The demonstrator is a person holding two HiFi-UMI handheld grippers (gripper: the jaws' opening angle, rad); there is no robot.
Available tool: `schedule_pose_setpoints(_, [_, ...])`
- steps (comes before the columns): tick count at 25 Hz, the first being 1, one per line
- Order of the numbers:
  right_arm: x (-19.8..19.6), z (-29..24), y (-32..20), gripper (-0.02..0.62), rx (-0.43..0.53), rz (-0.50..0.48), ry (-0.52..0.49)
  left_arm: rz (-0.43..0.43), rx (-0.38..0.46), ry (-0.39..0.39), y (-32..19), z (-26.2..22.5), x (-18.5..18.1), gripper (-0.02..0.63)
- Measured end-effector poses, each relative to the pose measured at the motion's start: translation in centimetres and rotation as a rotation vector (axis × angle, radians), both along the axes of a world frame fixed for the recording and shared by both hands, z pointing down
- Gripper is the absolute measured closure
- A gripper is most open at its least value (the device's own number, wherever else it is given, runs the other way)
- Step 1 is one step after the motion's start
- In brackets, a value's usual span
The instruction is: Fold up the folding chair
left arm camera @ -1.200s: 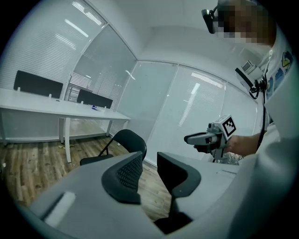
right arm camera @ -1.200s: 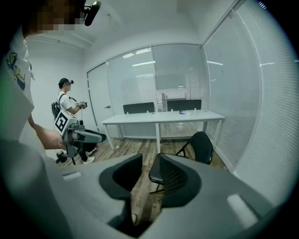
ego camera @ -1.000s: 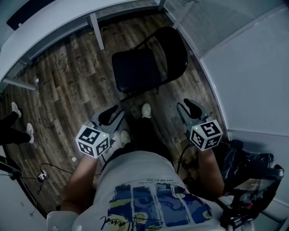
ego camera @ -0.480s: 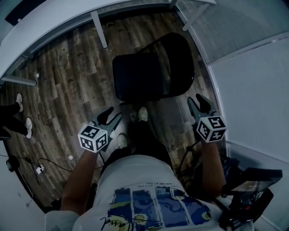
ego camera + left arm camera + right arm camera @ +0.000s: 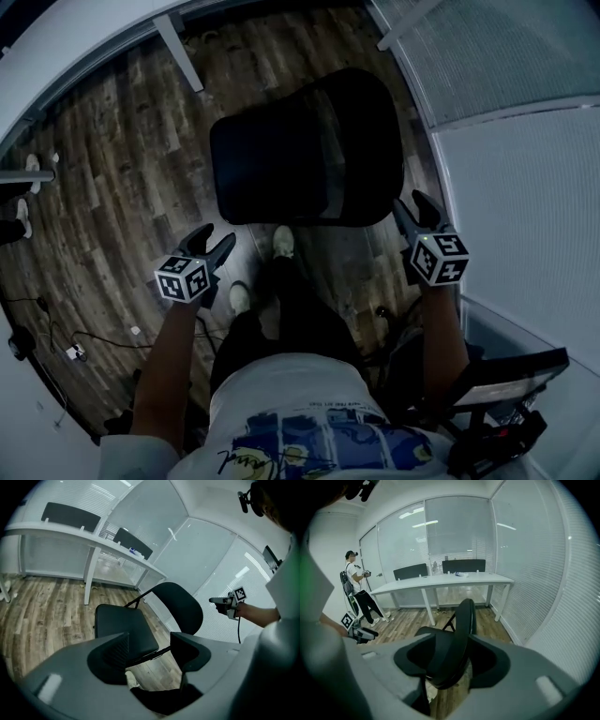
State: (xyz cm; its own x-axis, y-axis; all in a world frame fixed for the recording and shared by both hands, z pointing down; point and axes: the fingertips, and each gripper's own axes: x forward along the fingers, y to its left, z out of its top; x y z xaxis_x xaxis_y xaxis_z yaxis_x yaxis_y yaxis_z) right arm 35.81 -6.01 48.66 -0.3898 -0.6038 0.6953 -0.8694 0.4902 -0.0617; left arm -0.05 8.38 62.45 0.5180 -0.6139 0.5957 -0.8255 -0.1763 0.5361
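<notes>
The black folding chair stands unfolded on the wood floor, its seat (image 5: pixel 267 169) towards the left and its backrest (image 5: pixel 367 141) towards the right. My left gripper (image 5: pixel 214 242) hangs low near the seat's front corner. Its jaws are opening and hold nothing; the seat (image 5: pixel 123 626) lies beyond them. My right gripper (image 5: pixel 412 203) sits close beside the backrest's right edge. Its jaws are opening too, and the backrest (image 5: pixel 464 620) shows edge-on in the gap, with no pad pressing on it.
A long white desk (image 5: pixel 440 581) runs along the far wall, its leg (image 5: pixel 178 52) near the chair. Glass walls with blinds (image 5: pixel 506 94) close in on the right. Another person (image 5: pixel 355 590) stands at the left. Cables (image 5: pixel 56 349) lie on the floor.
Both grippers have dropped and moved in towards the chair, which now fills more of the head view. Their jaws stand wider apart than before.
</notes>
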Motion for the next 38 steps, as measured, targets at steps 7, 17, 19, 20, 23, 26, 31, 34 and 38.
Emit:
schedule_pose_setpoints(7, [2.1, 3.7, -3.7, 0.367, -0.025, 0.022, -0.036, -0.063, -0.078, 0.018, -2.7, 7.9, -1.4, 0.274])
schedule_pose_setpoints(17, [1.4, 6.5, -4.2, 0.352, -0.027, 0.038, -0.095, -0.102, -0.145, 0.040, -3.9, 18.2, -3.0, 0.223])
schedule_pose_setpoints(19, [1.3, 6.7, -4.4, 0.353, -0.020, 0.049, -0.103, -0.118, -0.162, 0.054, -4.0, 20.3, -3.4, 0.218])
schedule_pose_setpoints(20, [1.2, 6.8, -4.5, 0.351, -0.020, 0.053, -0.106, -0.126, -0.173, 0.064, -4.1, 21.3, -3.6, 0.212])
schedule_pose_setpoints(23, [1.0, 7.6, -4.5, 0.353, -0.023, 0.059, -0.120, -0.153, -0.202, 0.101, -4.3, 24.4, -3.9, 0.198])
schedule_pose_setpoints(26, [1.1, 8.2, -4.4, 0.353, -0.028, 0.080, -0.162, -0.181, -0.219, 0.142, -4.7, 27.1, -3.8, 0.182])
schedule_pose_setpoints(31, [0.5, 8.2, -4.3, 0.353, -0.027, 0.082, -0.224, -0.244, -0.236, 0.225, -5.2, 30.6, -4.6, 0.146])
schedule_pose_setpoints(34, [-0.1, 8.7, -4.3, 0.353, -0.033, 0.055, -0.248, -0.254, -0.233, 0.332, -5.6, 31.5, -4.1, 0.146])
schedule_pose_setpoints(38, [-0.2, 9.6, -4.1, 0.353, -0.042, 0.064, -0.261, -0.234, -0.243, 0.419, -6.2, 32.8, -3.3, 0.146])
